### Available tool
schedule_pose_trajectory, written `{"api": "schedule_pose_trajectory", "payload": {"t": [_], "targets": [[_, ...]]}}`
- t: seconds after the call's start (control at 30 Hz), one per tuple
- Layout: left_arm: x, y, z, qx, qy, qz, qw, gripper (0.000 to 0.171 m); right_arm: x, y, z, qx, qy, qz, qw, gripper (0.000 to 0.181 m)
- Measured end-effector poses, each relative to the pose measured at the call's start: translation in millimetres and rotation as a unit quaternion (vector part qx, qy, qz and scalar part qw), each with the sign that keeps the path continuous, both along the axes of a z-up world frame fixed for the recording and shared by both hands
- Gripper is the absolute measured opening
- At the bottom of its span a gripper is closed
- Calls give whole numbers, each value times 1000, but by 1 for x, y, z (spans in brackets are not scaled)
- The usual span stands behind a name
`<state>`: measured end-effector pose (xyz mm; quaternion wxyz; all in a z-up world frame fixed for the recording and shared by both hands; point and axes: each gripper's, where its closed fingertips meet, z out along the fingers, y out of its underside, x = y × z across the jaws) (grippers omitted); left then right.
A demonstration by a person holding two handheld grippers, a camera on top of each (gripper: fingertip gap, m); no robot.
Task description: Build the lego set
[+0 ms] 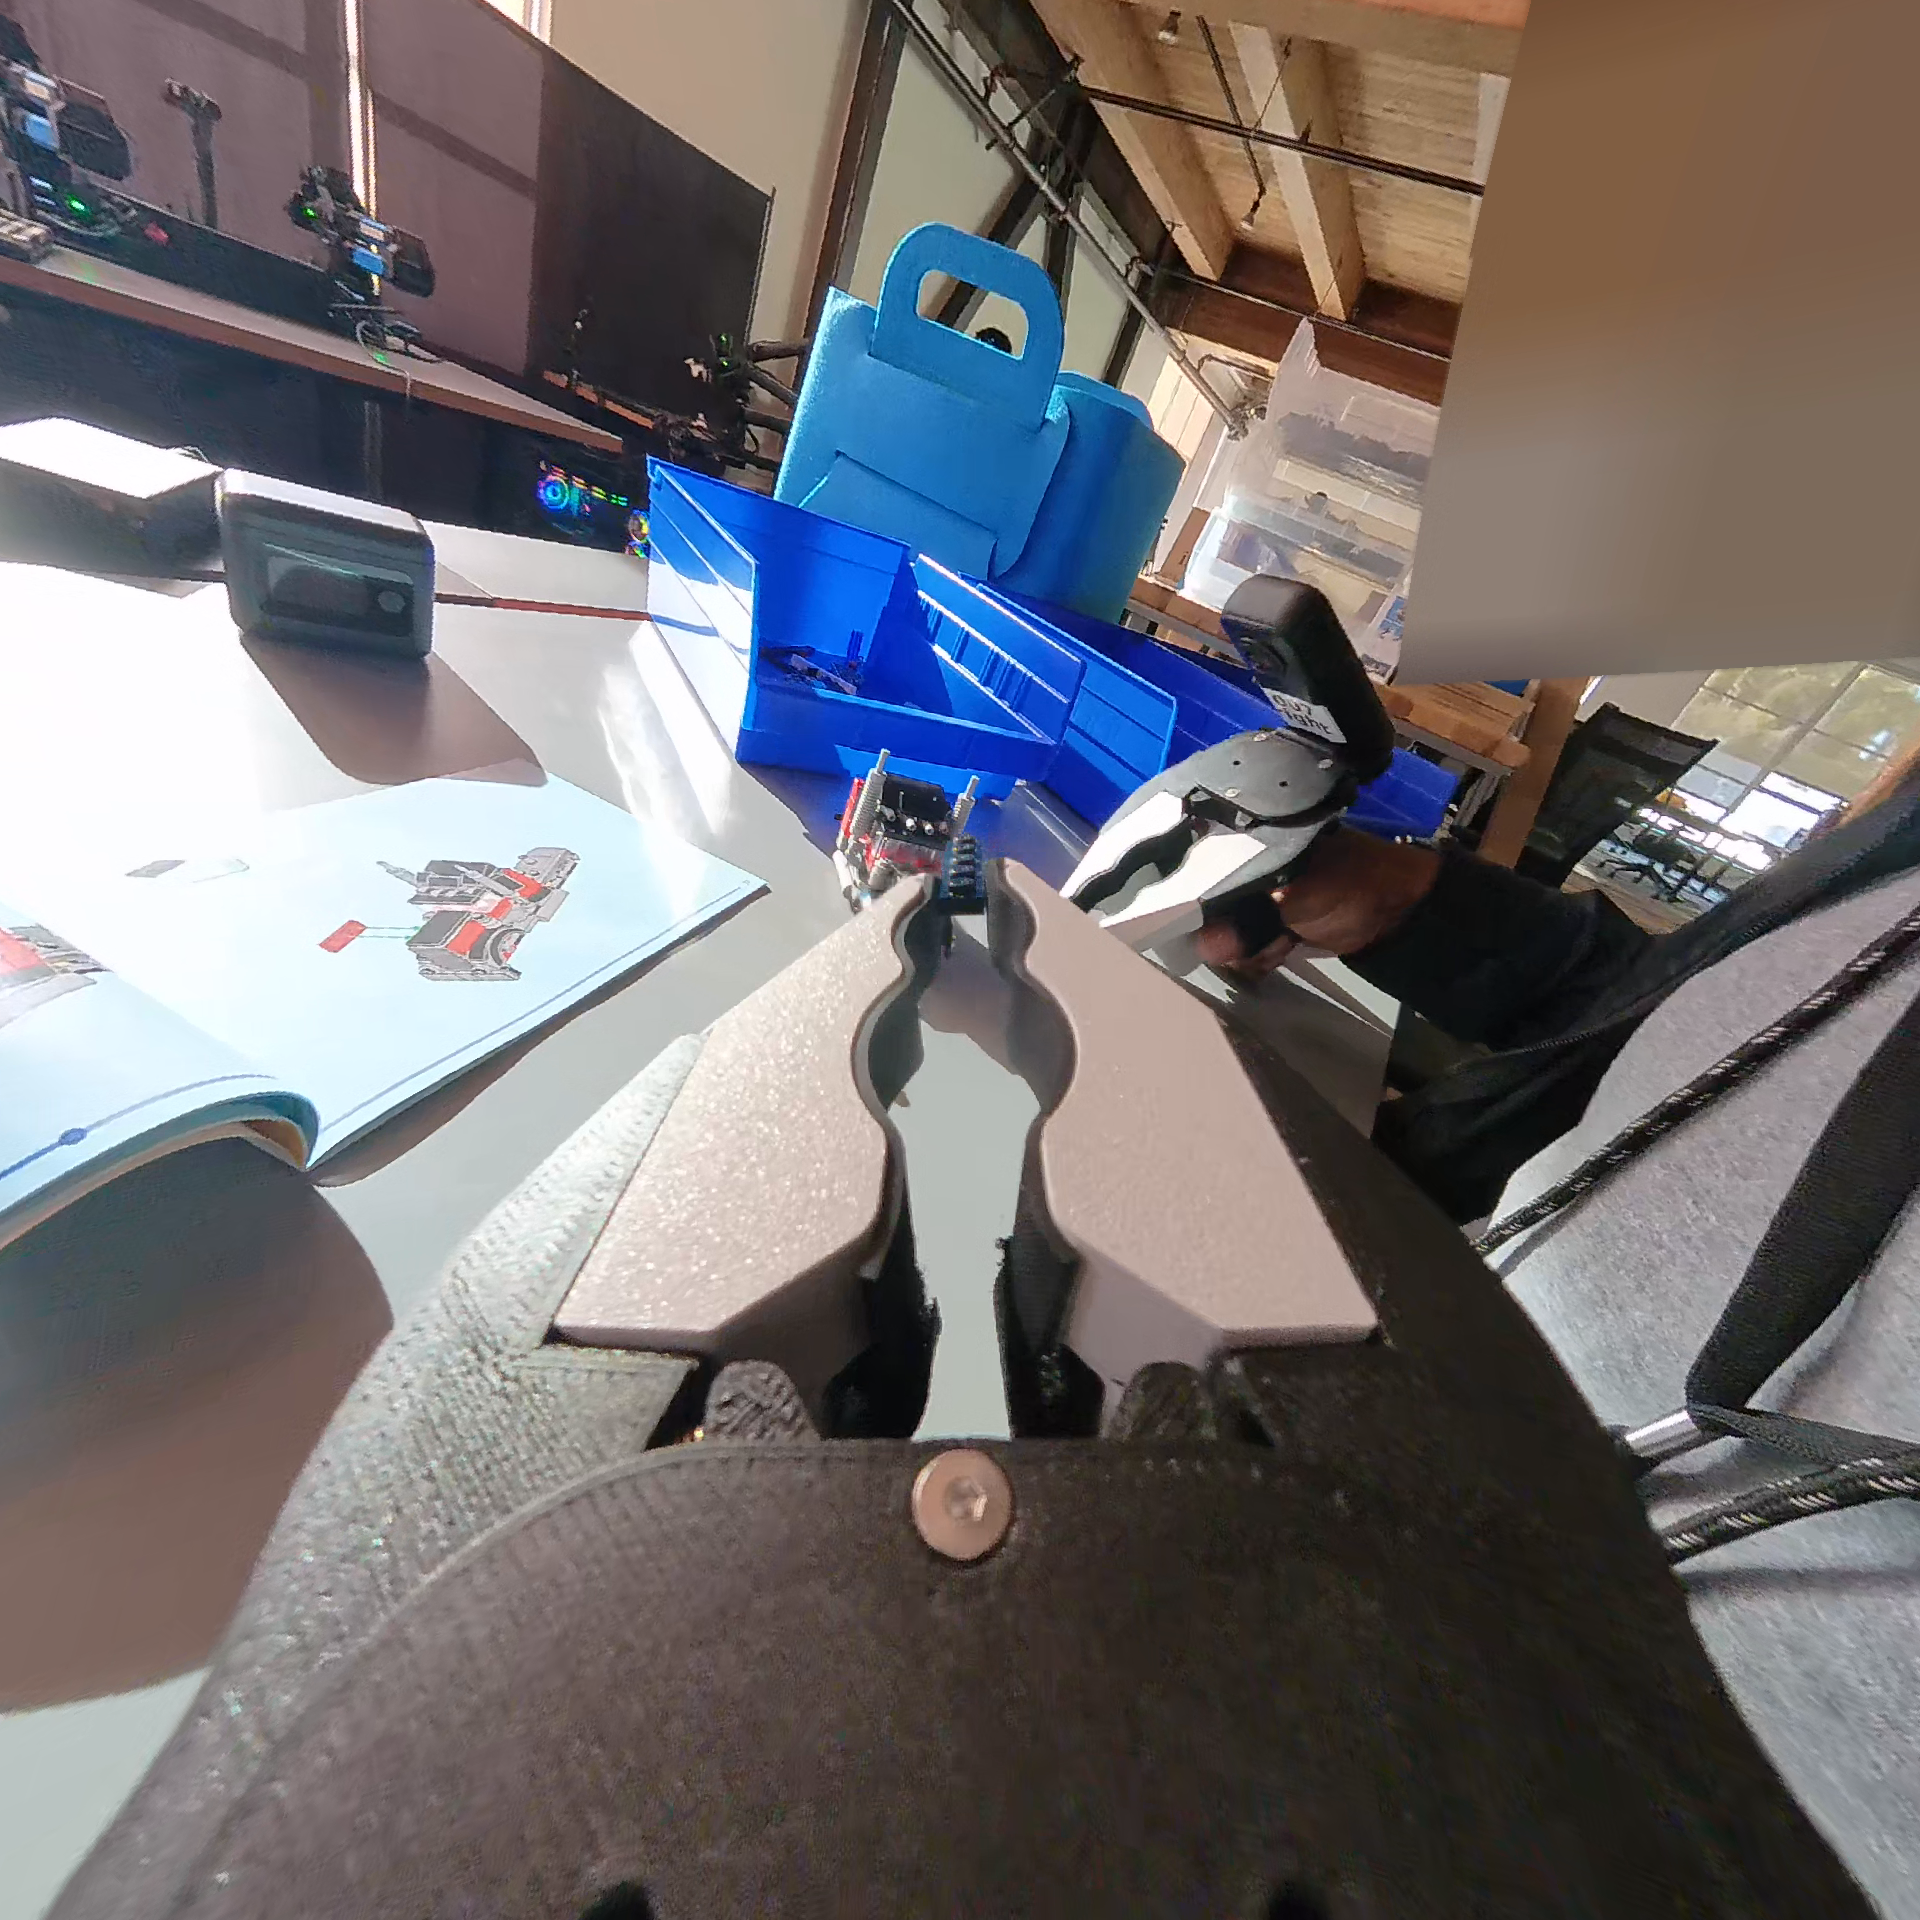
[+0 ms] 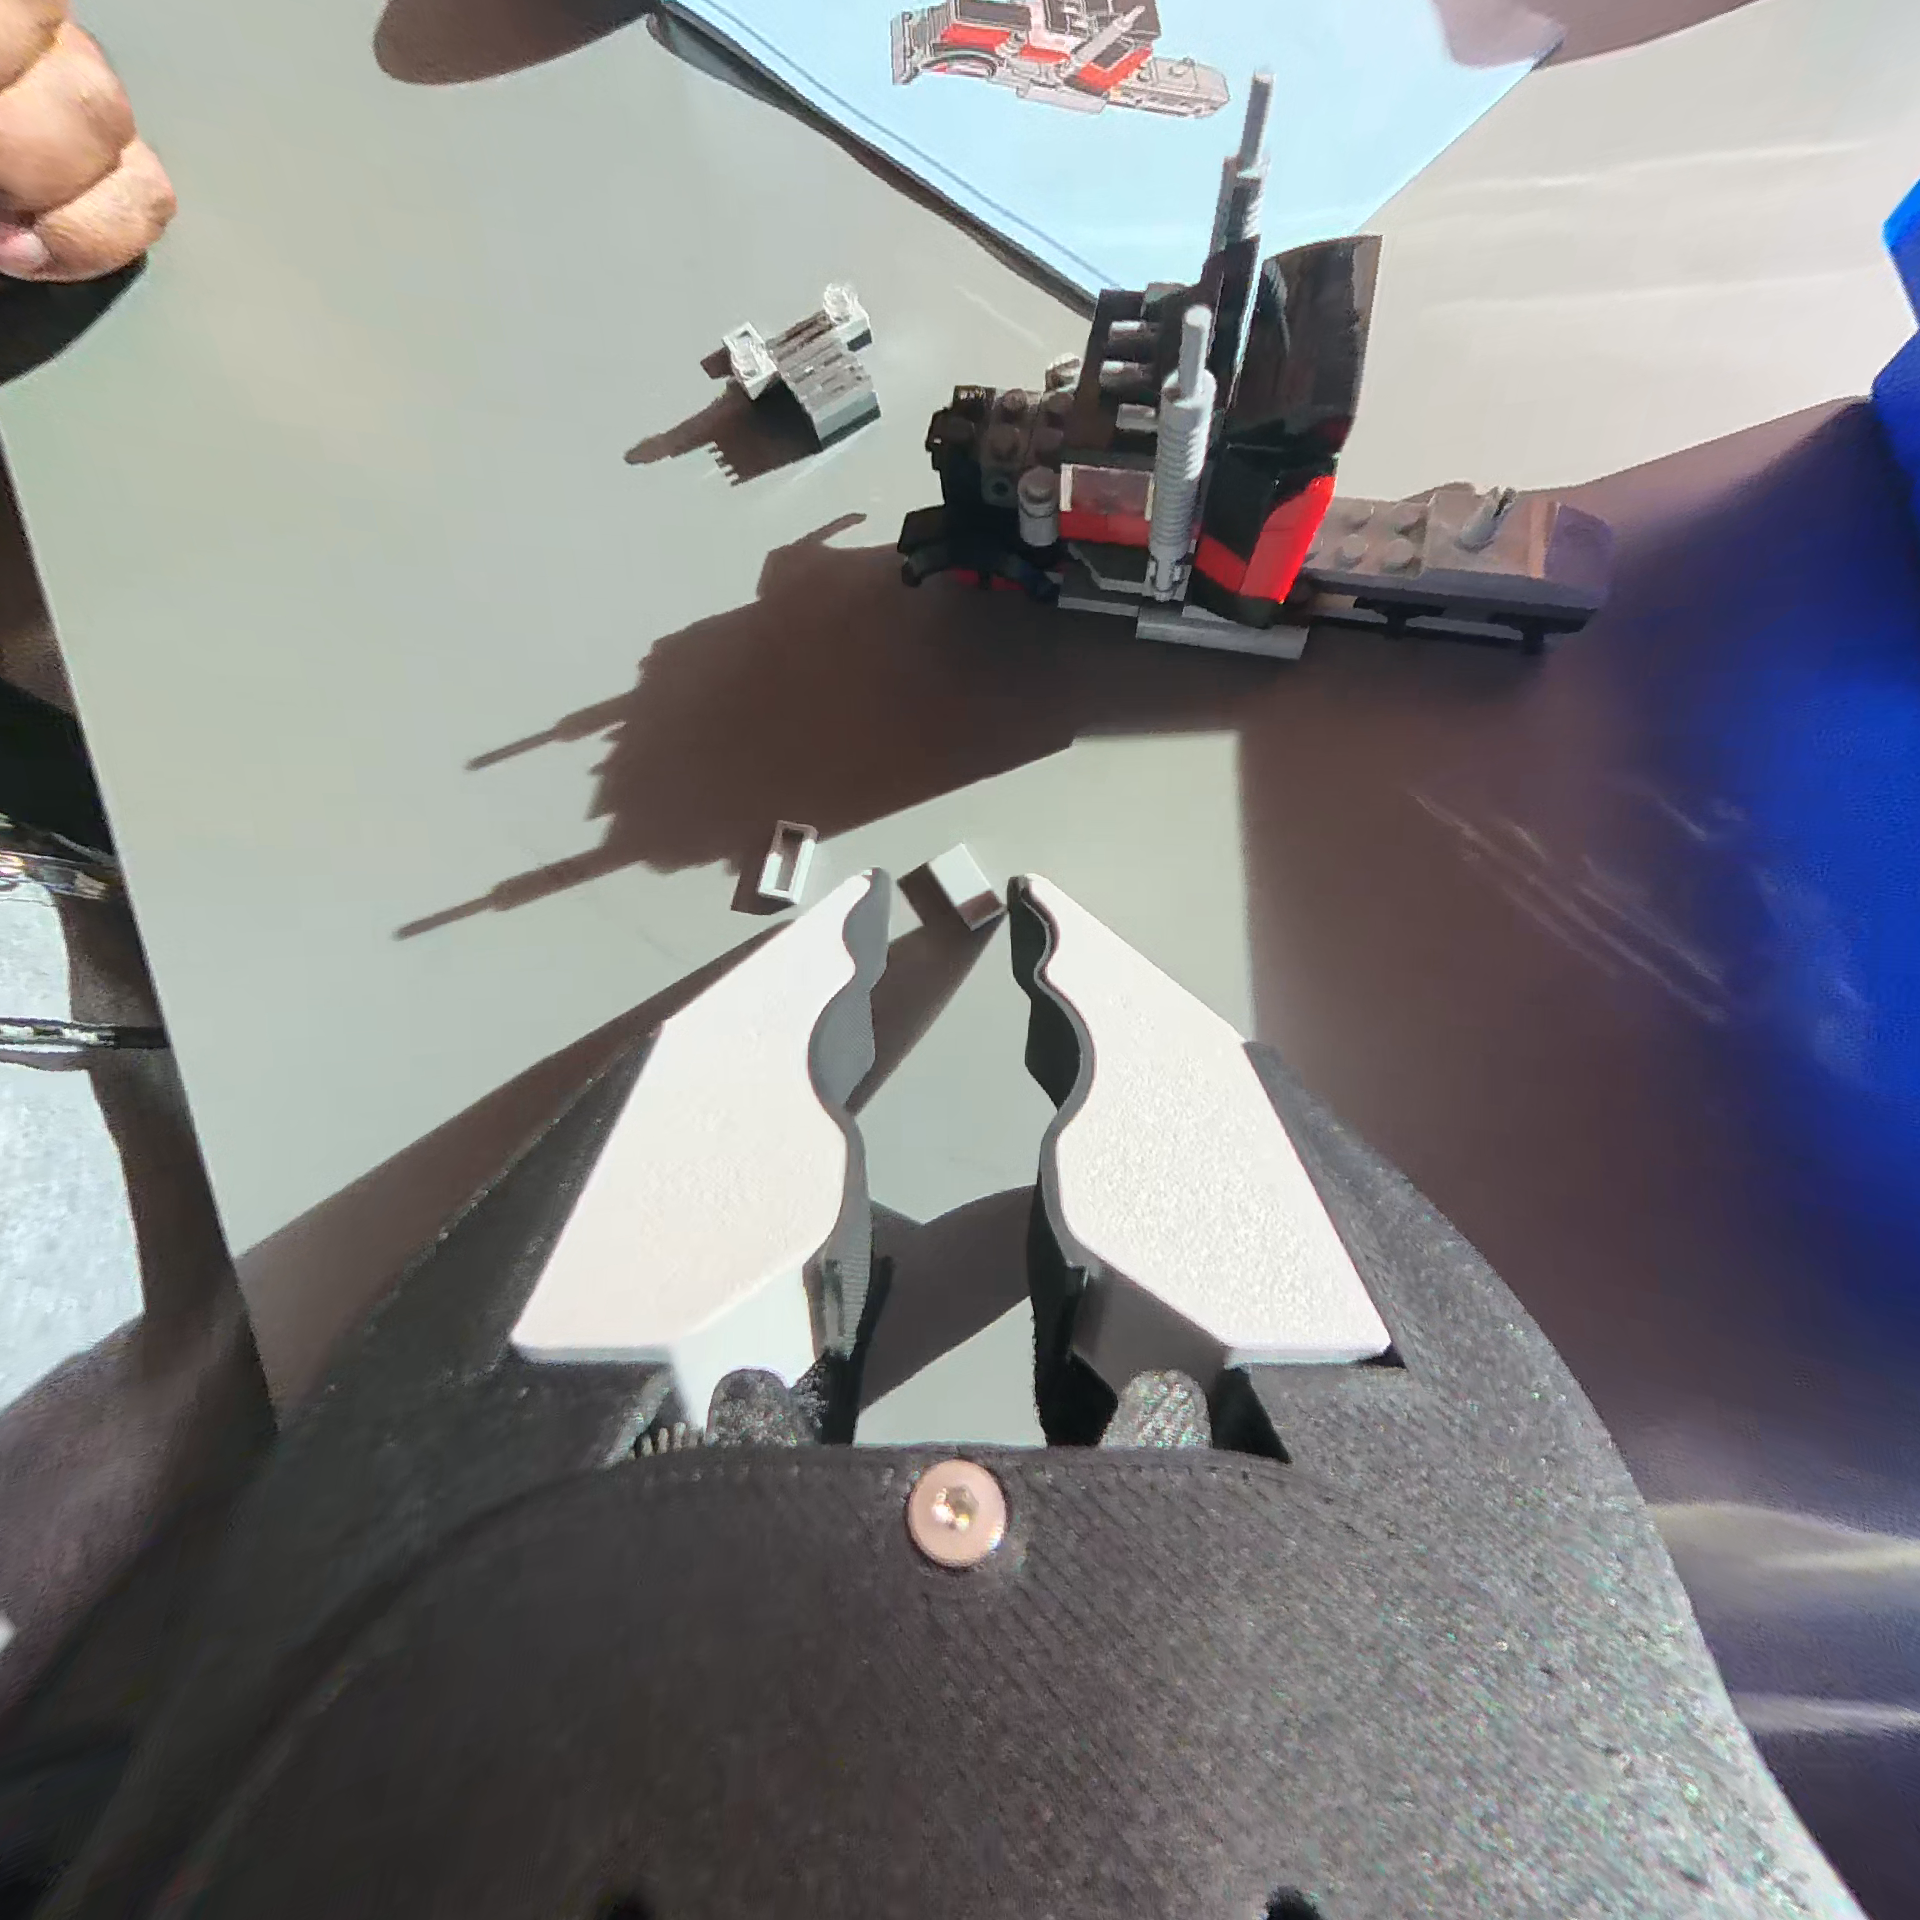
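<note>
A partly built black, red and grey lego truck (image 2: 1195,488) stands on the grey table (image 2: 416,623), with two grey exhaust stacks and a flat rear bed. A loose grey ridged sub-assembly (image 2: 800,374) lies to its left. My right gripper (image 2: 951,894) is open and low over the table. A small grey piece (image 2: 956,881) lies between its tips, and a hollow grey piece (image 2: 784,857) lies just left of them. My left gripper (image 1: 958,899) is narrowly open and points at the truck (image 1: 904,831), which is beyond its tips. The right gripper (image 1: 1117,914) shows to its right.
An open instruction booklet (image 1: 364,935) lies left of the truck and also shows in the right wrist view (image 2: 1039,104). Blue parts bins (image 1: 831,644) and a blue foam carrier (image 1: 966,447) stand behind the truck. A dark box (image 1: 327,582) sits far left. A hand (image 2: 62,135) is at the top left. Spacing between my two grippers at the tips: around 20 cm.
</note>
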<state>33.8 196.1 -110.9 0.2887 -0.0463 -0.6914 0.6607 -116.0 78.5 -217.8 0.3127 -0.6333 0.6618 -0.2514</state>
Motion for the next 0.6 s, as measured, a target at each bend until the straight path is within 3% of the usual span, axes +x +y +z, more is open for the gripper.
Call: {"api": "schedule_pose_trajectory", "payload": {"t": [0.47, 0.6], "targets": [[-12, 2, -3, 9, -4, -35, 999, 9, 8, -1, -2, -35, 10, 33, 999, 9], [-14, 3, -3, 9, -10, -38, 999, 9, 27, 16, 23, -28, -25, 73, 997, 9]]}}
